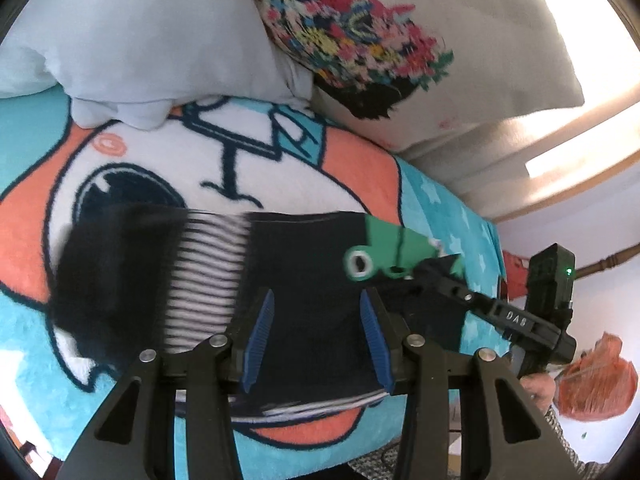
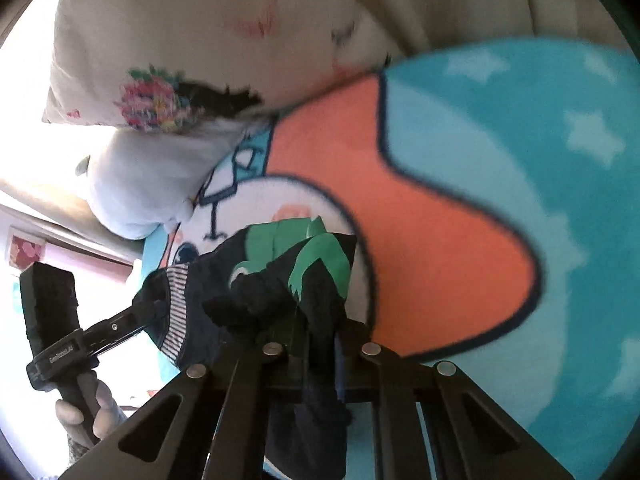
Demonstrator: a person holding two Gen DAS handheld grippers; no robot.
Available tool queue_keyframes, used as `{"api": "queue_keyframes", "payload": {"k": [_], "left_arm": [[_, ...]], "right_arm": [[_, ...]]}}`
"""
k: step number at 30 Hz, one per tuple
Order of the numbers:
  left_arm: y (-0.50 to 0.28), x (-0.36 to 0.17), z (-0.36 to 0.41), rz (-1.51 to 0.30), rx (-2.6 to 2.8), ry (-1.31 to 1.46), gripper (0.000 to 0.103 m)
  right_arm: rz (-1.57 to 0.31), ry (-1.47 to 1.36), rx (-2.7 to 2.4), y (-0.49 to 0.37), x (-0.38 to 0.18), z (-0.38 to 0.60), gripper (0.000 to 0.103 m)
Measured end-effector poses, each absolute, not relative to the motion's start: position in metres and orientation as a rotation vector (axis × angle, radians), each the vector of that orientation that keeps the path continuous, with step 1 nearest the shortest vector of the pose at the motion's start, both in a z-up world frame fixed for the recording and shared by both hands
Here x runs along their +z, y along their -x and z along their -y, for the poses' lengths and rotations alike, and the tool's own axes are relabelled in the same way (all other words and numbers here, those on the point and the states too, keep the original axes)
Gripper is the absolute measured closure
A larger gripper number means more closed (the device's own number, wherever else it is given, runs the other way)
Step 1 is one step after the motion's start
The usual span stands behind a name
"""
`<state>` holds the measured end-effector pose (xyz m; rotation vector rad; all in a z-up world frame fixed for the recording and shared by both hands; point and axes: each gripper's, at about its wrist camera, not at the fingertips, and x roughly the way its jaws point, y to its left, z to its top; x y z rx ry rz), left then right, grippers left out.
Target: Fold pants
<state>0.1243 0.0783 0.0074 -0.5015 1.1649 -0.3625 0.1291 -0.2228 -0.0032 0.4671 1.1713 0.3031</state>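
The pants (image 1: pixel 296 280) lay on the blanket (image 1: pixel 48 368) on the bed, their long axis running side to side across the left wrist view. The striped waistband (image 1: pixel 208 276) sat toward the left of that view and the green frog print (image 1: pixel 384 256) toward the right. The dark fabric was blurred at its left end.

The left gripper (image 1: pixel 316 336) stood wide open, its two blue-padded fingers (image 1: pixel 260 336) set apart over the dark middle of the pants. Whether the pads touched the cloth could not be told. It looked down along the pants toward the pillows.

The right gripper (image 2: pixel 320 344) was closed on a bunch of the pants, the navy cloth pinched between its fingers and hanging below them in the right wrist view. The green print was crumpled just ahead of it. In the left wrist view it reached in from the right at a slant, its tip at the frog end of the pants.

A white pillow (image 1: pixel 132 40) and a flowered pillow (image 1: pixel 400 40) leaned at the head of the blanket, touching each other. The person's left hand (image 2: pixel 92 412) gripped the left gripper's handle, seen at the lower left of the right wrist view.
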Motion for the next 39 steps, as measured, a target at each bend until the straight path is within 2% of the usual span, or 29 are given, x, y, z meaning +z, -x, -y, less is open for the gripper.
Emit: {"api": "queue_keyframes", "payload": {"k": [4, 7, 10, 14, 19, 21, 22, 24, 25, 27, 29, 30, 32, 34, 37, 38, 39], "left_arm": [[-0.123, 0.010, -0.085, -1.152, -0.328, 0.521, 0.060], [-0.122, 0.013, -0.091, -1.144, -0.297, 0.522, 0.060], [-0.119, 0.017, -0.096, -1.124, -0.267, 0.510, 0.059], [-0.117, 0.021, -0.100, -1.103, -0.225, 0.475, 0.053], [-0.114, 0.025, -0.102, -1.087, -0.206, 0.420, 0.053], [-0.111, 0.030, -0.104, -1.058, -0.189, 0.389, 0.053], [-0.108, 0.035, -0.106, -1.034, -0.174, 0.367, 0.053], [-0.104, 0.043, -0.110, -0.987, -0.126, 0.322, 0.053], [-0.102, 0.047, -0.114, -0.965, -0.095, 0.303, 0.052], [-0.098, 0.056, -0.124, -0.917, -0.054, 0.294, 0.034], [-0.092, 0.064, -0.139, -0.860, -0.008, 0.316, 0.021], [-0.091, 0.066, -0.146, -0.852, -0.004, 0.333, 0.020], [-0.094, 0.063, -0.160, -0.891, -0.008, 0.357, 0.020], [-0.094, 0.056, -0.174, -0.924, 0.021, 0.375, 0.020], [-0.090, 0.032, -0.195, -0.971, 0.023, 0.477, 0.021], [-0.087, 0.022, -0.200, -0.991, 0.009, 0.519, 0.032], [-0.086, 0.010, -0.206, -1.022, -0.004, 0.556, 0.048]], "right_arm": [[-1.165, -0.413, 0.210, -0.141, -0.001, 0.255, 0.093], [-1.212, -0.369, 0.190, -0.149, -0.007, 0.261, 0.086], [-1.119, -0.338, 0.124, -0.141, 0.016, 0.265, 0.079], [-1.032, -0.341, 0.139, -0.128, 0.038, 0.254, 0.078], [-1.214, -0.281, 0.252, -0.132, -0.020, 0.200, 0.078], [-1.250, -0.262, 0.260, -0.134, -0.042, 0.190, 0.075], [-1.226, -0.255, 0.254, -0.134, -0.039, 0.189, 0.071], [-1.239, -0.258, 0.275, -0.136, -0.039, 0.186, 0.050], [-1.234, -0.272, 0.293, -0.135, -0.039, 0.185, 0.043], [-1.213, -0.294, 0.296, -0.133, -0.039, 0.184, 0.032], [-1.210, -0.305, 0.287, -0.131, -0.041, 0.181, 0.024], [-1.220, -0.285, 0.288, -0.132, -0.041, 0.176, 0.020], [-1.264, -0.171, 0.281, -0.137, -0.040, 0.159, 0.019], [-1.303, -0.082, 0.241, -0.139, -0.034, 0.148, 0.024], [-1.260, -0.076, 0.270, -0.138, -0.006, 0.134, 0.026], [-1.262, -0.076, 0.292, -0.141, 0.001, 0.127, 0.026], [-1.272, -0.076, 0.309, -0.144, 0.005, 0.120, 0.026]]}}
